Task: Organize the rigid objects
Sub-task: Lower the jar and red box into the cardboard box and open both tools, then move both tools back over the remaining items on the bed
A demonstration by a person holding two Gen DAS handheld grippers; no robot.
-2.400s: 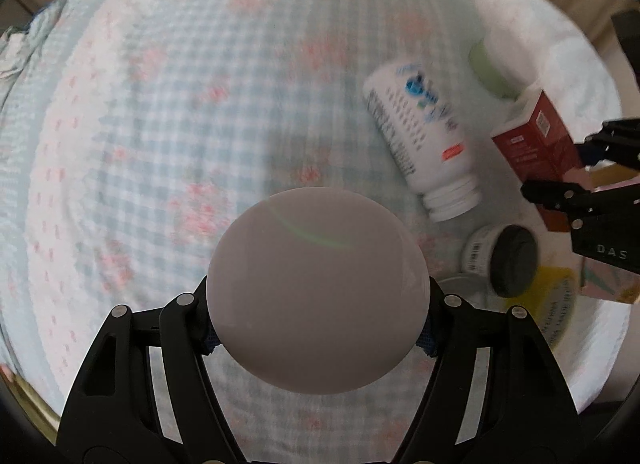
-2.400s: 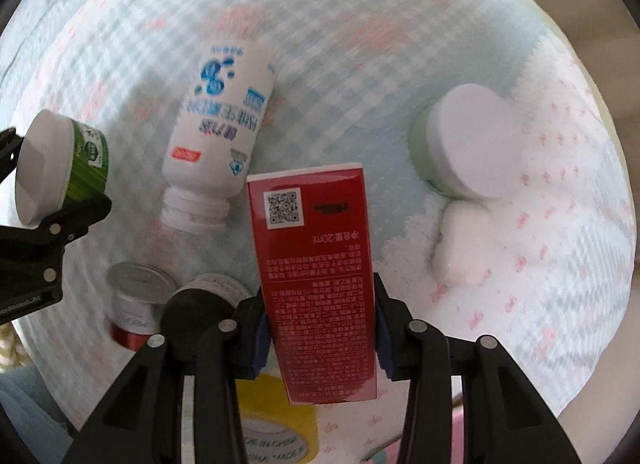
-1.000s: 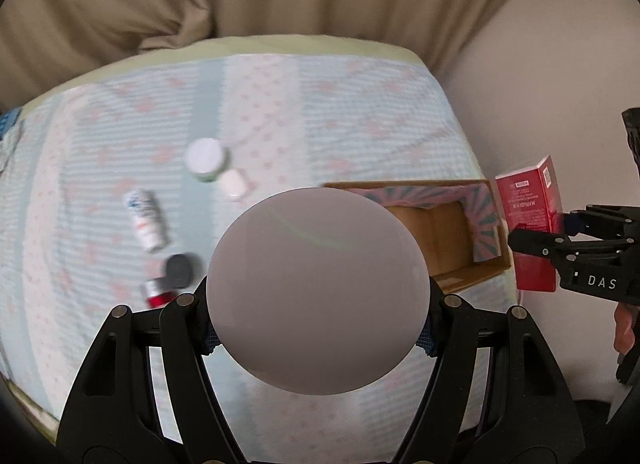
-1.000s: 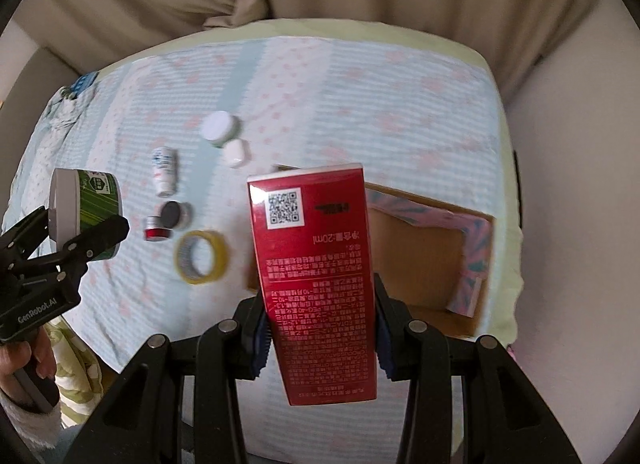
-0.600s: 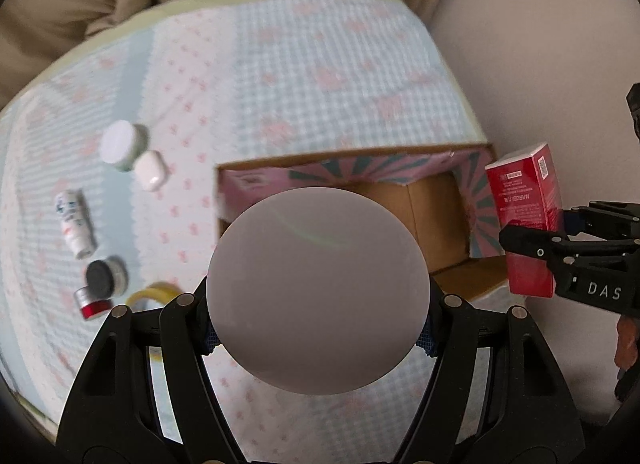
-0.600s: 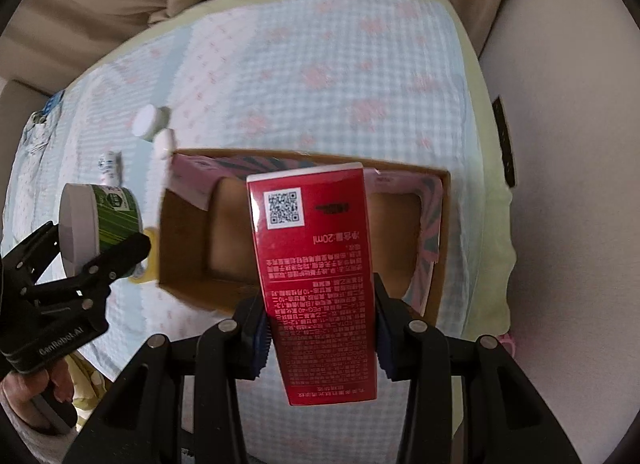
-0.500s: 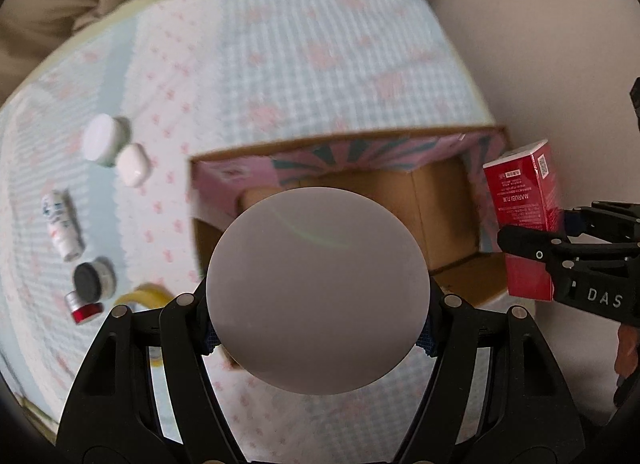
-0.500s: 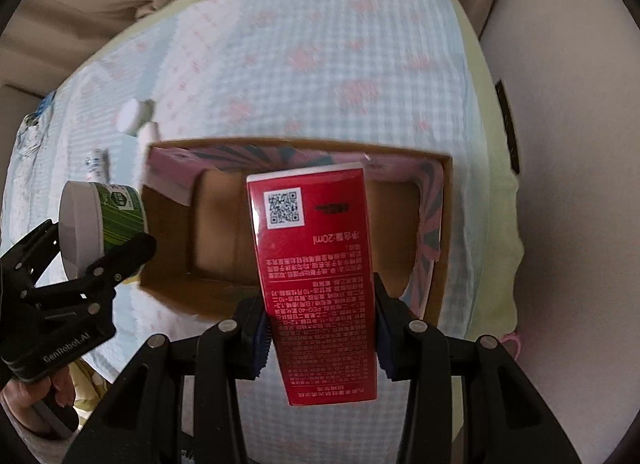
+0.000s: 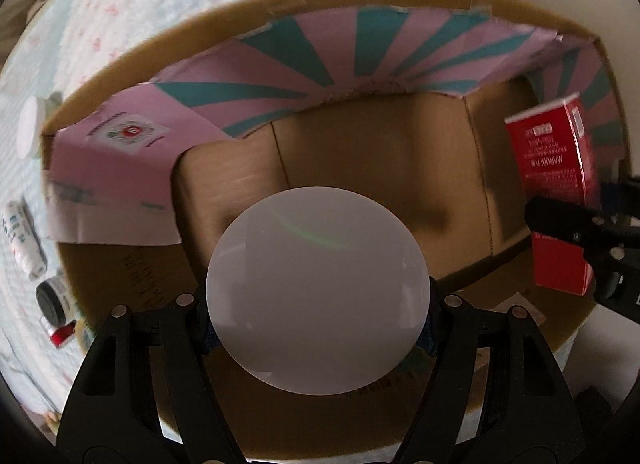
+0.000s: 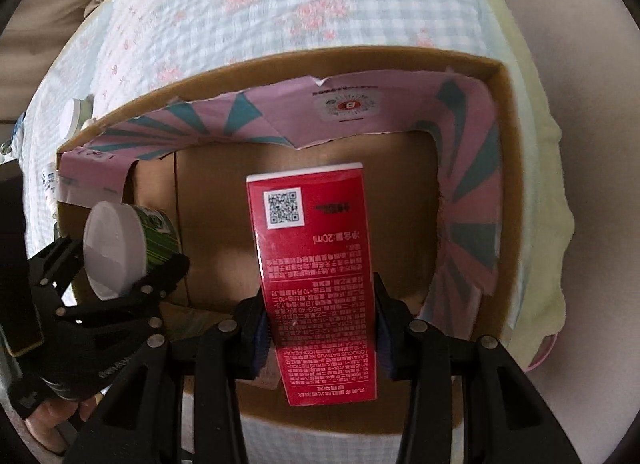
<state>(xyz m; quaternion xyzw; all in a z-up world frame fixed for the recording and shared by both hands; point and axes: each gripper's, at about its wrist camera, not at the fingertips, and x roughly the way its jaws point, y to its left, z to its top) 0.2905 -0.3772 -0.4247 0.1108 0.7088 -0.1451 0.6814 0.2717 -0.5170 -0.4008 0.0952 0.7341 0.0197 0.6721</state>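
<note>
Both grippers have swung over from the bedspread and now hang over the open cardboard box (image 10: 502, 192). The left gripper (image 9: 318, 328) clamps the white-lidded jar (image 9: 318, 290), the right gripper (image 10: 320, 338) the red carton (image 10: 318, 264) (nothing dropped yet), so release looks next.

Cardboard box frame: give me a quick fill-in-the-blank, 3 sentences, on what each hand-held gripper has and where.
1. The right hand-held gripper is shut on a ____ carton.
2. The left hand-held gripper grips a jar whose lid is ____.
3. Both items hang over the open cardboard ____, whose flaps are pink and teal.

Missing words: red; white; box
</note>
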